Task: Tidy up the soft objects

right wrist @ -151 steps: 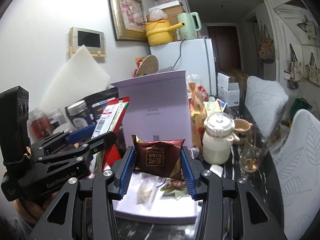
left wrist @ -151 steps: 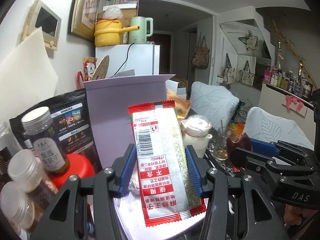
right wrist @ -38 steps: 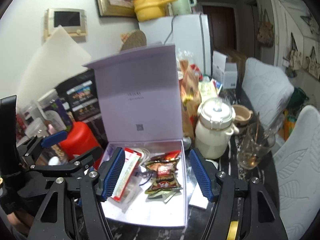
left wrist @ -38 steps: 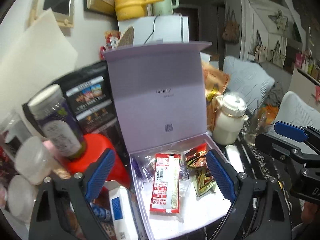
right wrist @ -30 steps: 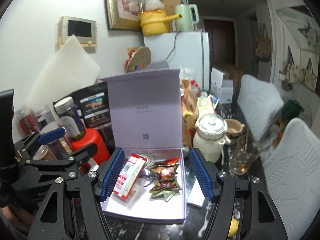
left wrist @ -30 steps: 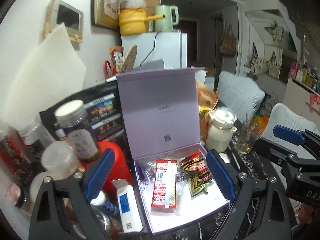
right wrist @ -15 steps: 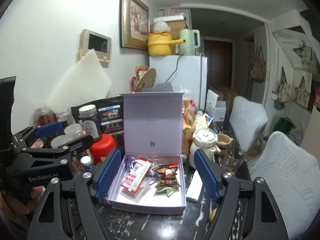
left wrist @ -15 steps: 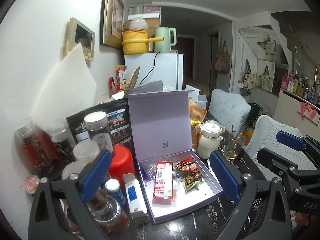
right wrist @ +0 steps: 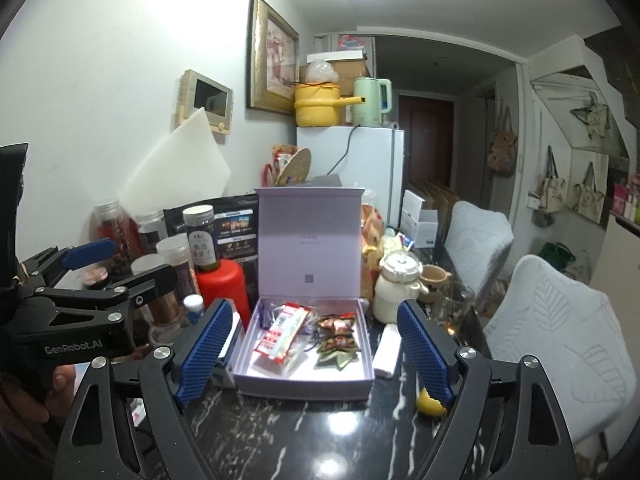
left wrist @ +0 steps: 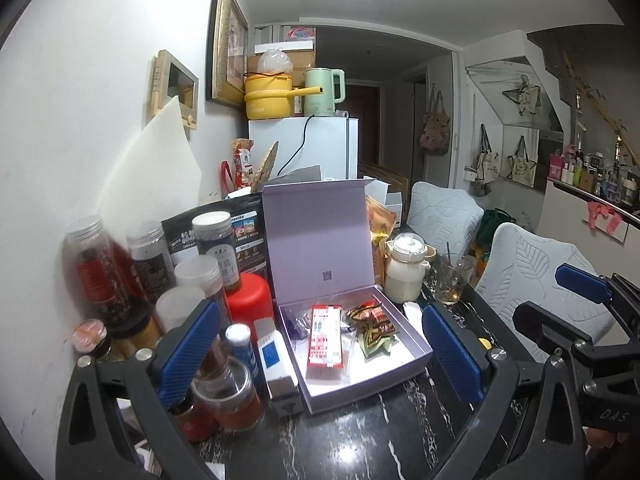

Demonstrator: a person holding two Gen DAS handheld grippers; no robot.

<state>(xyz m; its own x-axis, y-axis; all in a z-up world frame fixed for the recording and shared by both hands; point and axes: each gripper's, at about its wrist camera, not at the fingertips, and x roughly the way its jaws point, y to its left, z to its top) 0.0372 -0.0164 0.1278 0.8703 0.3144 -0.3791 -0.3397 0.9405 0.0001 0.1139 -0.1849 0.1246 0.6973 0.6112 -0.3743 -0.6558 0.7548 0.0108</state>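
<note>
Inside the lilac box, lid upright: one red-and-white packet lay left, dark snack packets right. Left gripper, short of the box: jaws spread wide, nothing between. Right gripper, likewise short of the box: jaws opening, nothing between.
</note>
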